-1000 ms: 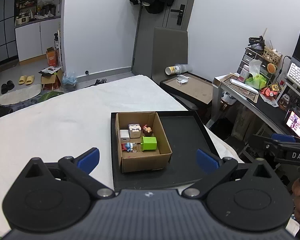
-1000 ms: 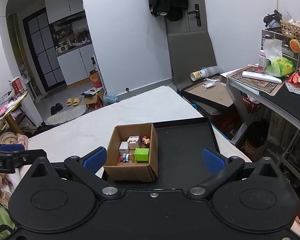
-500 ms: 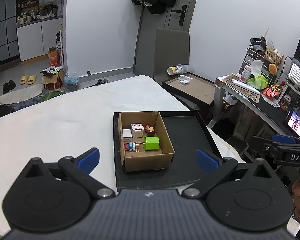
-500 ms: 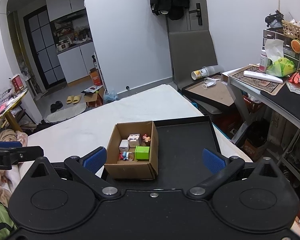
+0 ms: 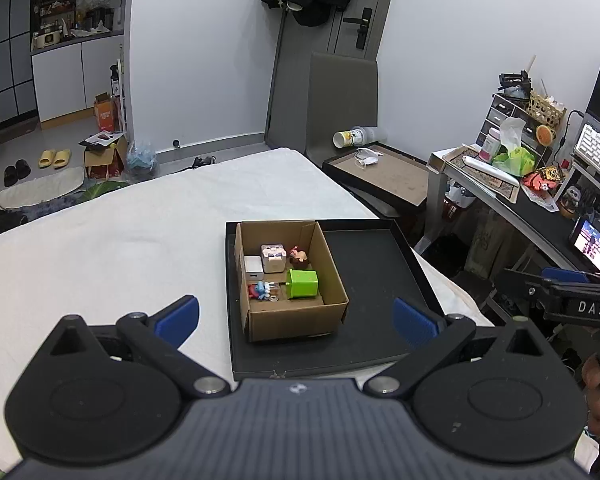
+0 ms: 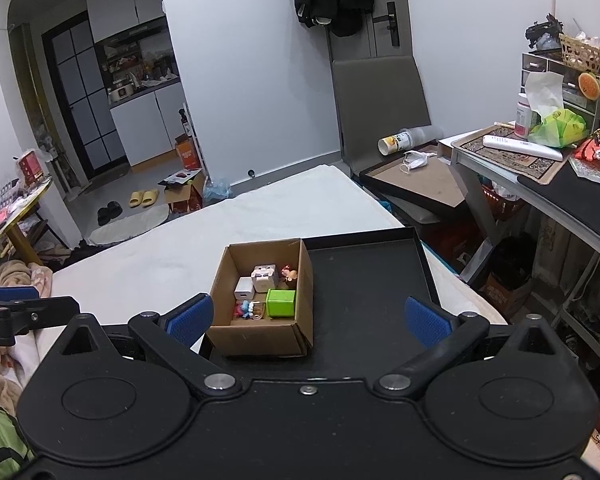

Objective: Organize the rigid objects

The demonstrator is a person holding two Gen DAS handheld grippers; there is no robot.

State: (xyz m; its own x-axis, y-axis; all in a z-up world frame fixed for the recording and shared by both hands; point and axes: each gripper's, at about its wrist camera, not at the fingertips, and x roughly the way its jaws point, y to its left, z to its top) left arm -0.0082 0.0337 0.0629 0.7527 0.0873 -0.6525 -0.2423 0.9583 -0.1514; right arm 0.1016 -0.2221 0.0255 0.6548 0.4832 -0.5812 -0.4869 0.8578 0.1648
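Observation:
An open cardboard box (image 5: 292, 322) (image 6: 260, 336) stands on the left half of a black tray (image 5: 372, 276) (image 6: 364, 276). Inside lie a green cube (image 5: 302, 283) (image 6: 281, 303), a white charger block (image 5: 253, 267) (image 6: 244, 289), a white robot-faced cube (image 5: 274, 258) (image 6: 264, 277), a small brown figure (image 5: 299, 257) (image 6: 289, 274) and a blue-and-red toy (image 5: 261, 290) (image 6: 247, 309). My left gripper (image 5: 296, 316) hovers open, short of the box. The right gripper (image 6: 307, 316) is open too, held back from the box. Neither holds anything.
The tray rests on a white bedsheet (image 5: 120, 240) near the bed's right edge. A second tray with a mask (image 5: 384, 172) sits on a chair beyond. A cluttered desk (image 5: 532, 196) stands on the right. Boxes and slippers (image 5: 54, 158) lie on the floor behind.
Both grippers drew back and rose slightly, so the box appears a little farther and more centred. Nothing in the box moved. Both grippers stayed open.

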